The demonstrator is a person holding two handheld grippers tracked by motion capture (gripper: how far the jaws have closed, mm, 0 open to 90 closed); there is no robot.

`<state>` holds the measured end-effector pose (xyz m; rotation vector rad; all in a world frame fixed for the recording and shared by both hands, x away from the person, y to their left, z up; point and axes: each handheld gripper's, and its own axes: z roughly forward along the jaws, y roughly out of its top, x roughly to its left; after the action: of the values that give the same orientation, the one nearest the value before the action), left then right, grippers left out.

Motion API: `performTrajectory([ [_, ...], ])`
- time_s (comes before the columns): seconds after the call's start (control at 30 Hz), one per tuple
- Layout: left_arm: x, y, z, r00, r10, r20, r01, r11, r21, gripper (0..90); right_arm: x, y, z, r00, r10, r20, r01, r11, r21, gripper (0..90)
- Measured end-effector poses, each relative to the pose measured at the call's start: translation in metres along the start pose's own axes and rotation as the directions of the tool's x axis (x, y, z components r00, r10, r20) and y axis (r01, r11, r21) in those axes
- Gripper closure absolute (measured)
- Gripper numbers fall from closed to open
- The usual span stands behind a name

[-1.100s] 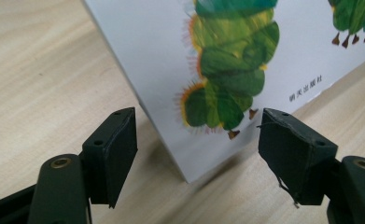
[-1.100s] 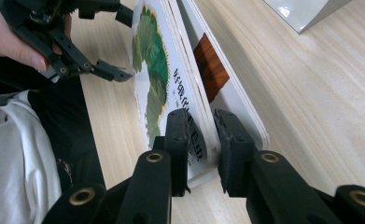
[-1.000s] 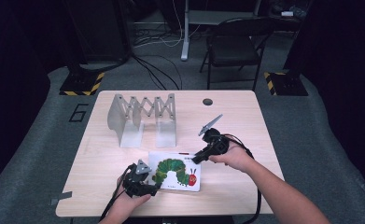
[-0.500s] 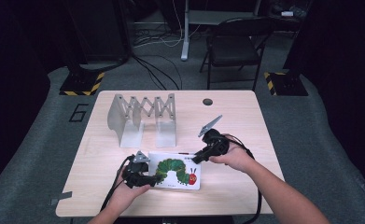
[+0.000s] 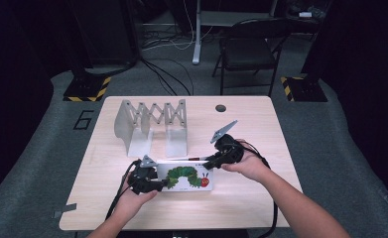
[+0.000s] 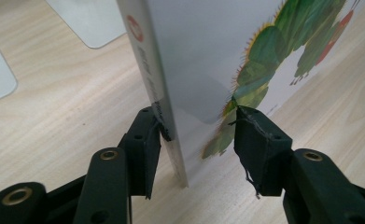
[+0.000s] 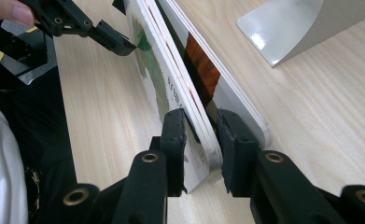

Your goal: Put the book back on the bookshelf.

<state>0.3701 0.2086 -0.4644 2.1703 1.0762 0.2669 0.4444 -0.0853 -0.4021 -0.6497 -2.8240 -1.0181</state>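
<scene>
Here we pinch the white caterpillar-cover board book (image 5: 186, 176) near the wooden table's (image 5: 261, 124) front edge: our right gripper (image 7: 201, 126) clamps its pages to steady it, while our left gripper's (image 6: 196, 126) jaws, just closing, straddle its cover without pressing yet.

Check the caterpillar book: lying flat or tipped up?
Tipped up. The book has its far edge raised off the table, clamped by the right hand-held gripper.
</scene>
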Motion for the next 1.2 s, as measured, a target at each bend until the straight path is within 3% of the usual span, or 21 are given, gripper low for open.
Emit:
performTrajectory([
  [0.07,-0.001,0.001,-0.001,0.9998,-0.013,-0.013,0.013,0.9998,-0.016,52.2,0.002,0.001,0.000,0.9997,0.021,0.013,-0.021,1.000,-0.005,72.6],
  [0.13,0.000,0.002,-0.003,0.9997,-0.004,-0.026,0.003,0.9997,-0.023,53.1,0.001,0.002,0.000,0.9997,-0.017,0.017,0.017,1.000,0.001,72.0],
  [0.3,-0.001,0.003,-0.005,0.9984,0.026,-0.050,-0.027,0.9995,-0.018,55.4,0.004,0.002,0.001,0.9990,-0.027,0.035,0.027,1.000,-0.006,70.8],
  [0.5,0.001,-0.003,-0.004,0.9982,0.040,-0.045,-0.040,0.9992,-0.001,56.5,0.009,0.003,0.004,0.9978,-0.046,0.048,0.046,0.999,0.002,70.2],
  [0.63,0.000,-0.004,-0.007,0.9984,0.041,-0.038,-0.042,0.9987,-0.028,57.4,0.010,0.003,0.005,0.9979,-0.044,0.048,0.044,0.999,0.004,68.9],
  [0.8,0.002,0.000,-0.015,0.9986,0.047,-0.026,-0.048,0.9970,-0.060,57.0,0.009,0.002,0.005,0.9987,-0.030,0.042,0.030,1.000,-0.006,67.7],
  [1.13,0.002,0.008,-0.019,0.9955,0.094,-0.009,-0.095,0.9940,-0.055,53.6,0.008,-0.001,0.002,0.9990,-0.012,0.042,0.013,1.000,-0.017,65.4],
  [1.17,0.001,0.009,-0.019,0.9954,0.095,-0.012,-0.096,0.9940,-0.054,53.6,0.009,-0.001,0.002,0.9986,0.015,0.050,-0.014,0.999,-0.032,65.0],
  [1.2,0.001,0.009,-0.019,0.9953,0.097,-0.007,-0.097,0.9938,-0.054,53.6,0.008,-0.002,0.001,0.9987,0.014,0.050,-0.012,0.999,-0.030,64.8],
])
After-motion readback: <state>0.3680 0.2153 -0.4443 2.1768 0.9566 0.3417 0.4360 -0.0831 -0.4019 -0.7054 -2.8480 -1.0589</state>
